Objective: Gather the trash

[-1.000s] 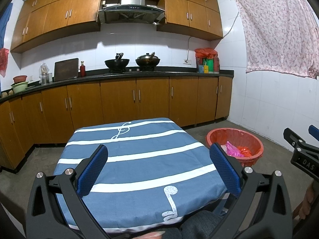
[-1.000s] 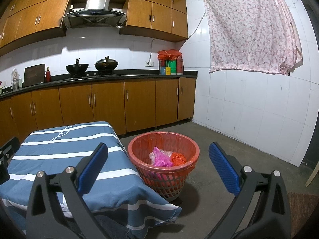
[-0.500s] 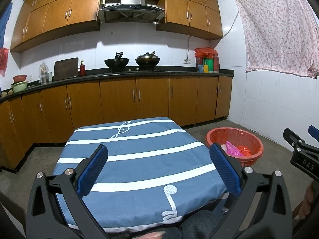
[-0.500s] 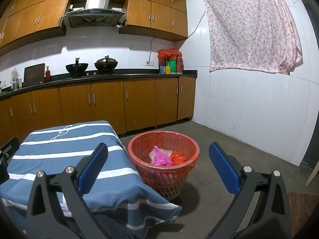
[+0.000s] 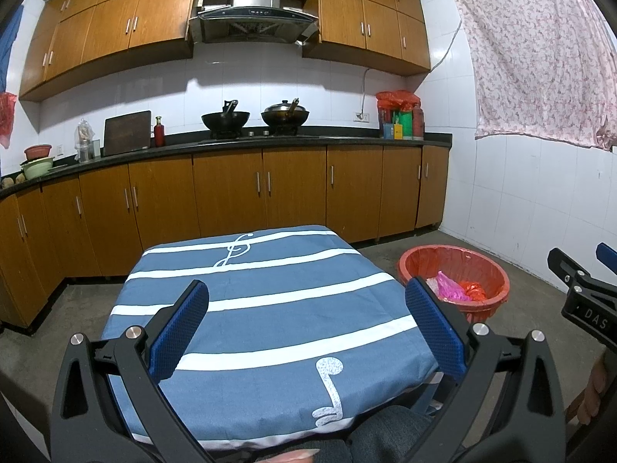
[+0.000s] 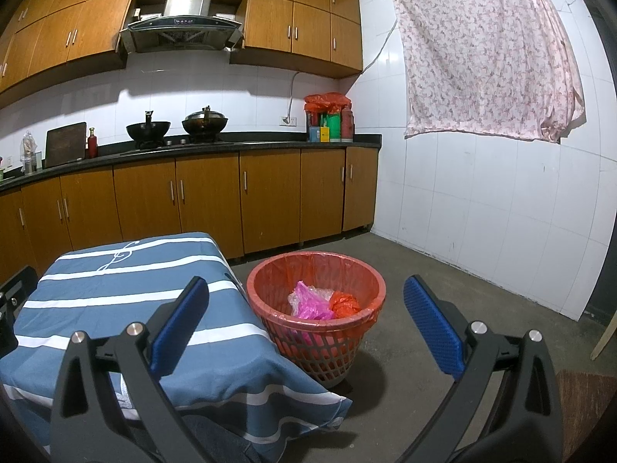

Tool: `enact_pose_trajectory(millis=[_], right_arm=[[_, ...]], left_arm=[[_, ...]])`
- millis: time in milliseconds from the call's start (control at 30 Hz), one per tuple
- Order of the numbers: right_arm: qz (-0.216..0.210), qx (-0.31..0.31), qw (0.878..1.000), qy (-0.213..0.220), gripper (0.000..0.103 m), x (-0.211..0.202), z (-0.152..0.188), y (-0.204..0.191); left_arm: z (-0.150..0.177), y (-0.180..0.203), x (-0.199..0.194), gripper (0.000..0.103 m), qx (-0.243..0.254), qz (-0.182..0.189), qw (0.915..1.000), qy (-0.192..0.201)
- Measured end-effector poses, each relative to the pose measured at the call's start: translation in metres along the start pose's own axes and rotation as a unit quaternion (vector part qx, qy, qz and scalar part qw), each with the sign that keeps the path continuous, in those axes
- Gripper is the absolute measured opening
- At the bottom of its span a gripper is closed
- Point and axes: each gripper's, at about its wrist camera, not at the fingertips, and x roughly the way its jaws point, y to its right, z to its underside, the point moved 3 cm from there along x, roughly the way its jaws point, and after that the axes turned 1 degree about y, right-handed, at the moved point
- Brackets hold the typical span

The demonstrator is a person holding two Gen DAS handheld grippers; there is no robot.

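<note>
A red mesh trash basket (image 6: 320, 351) with a red liner stands on the floor just right of the table. It holds a pink bag (image 6: 308, 303) and an orange bag (image 6: 345, 303). The basket also shows in the left wrist view (image 5: 489, 270). My left gripper (image 5: 306, 322) is open and empty above the blue striped tablecloth (image 5: 270, 301). My right gripper (image 6: 304, 322) is open and empty, held in front of the basket. The right gripper's side shows at the right edge of the left wrist view (image 5: 586, 293).
The table (image 6: 115, 289) bears only its cloth. Brown cabinets (image 5: 231, 193) and a black counter with two woks (image 5: 254, 117) line the far wall. A white tiled wall with a pink curtain (image 6: 486, 54) is on the right. The floor is bare concrete (image 6: 443, 270).
</note>
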Motion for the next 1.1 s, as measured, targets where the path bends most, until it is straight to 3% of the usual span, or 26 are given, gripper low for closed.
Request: enact_pose_trajectory(millis=[1100], right_arm=[[0.0, 0.003, 1.0, -0.003, 0.099, 0.0014, 0.0032, -0.0002]], left_arm=[[0.0073, 0.0006, -0.0045, 0.101, 0.0, -0.001, 1.0, -0.006]])
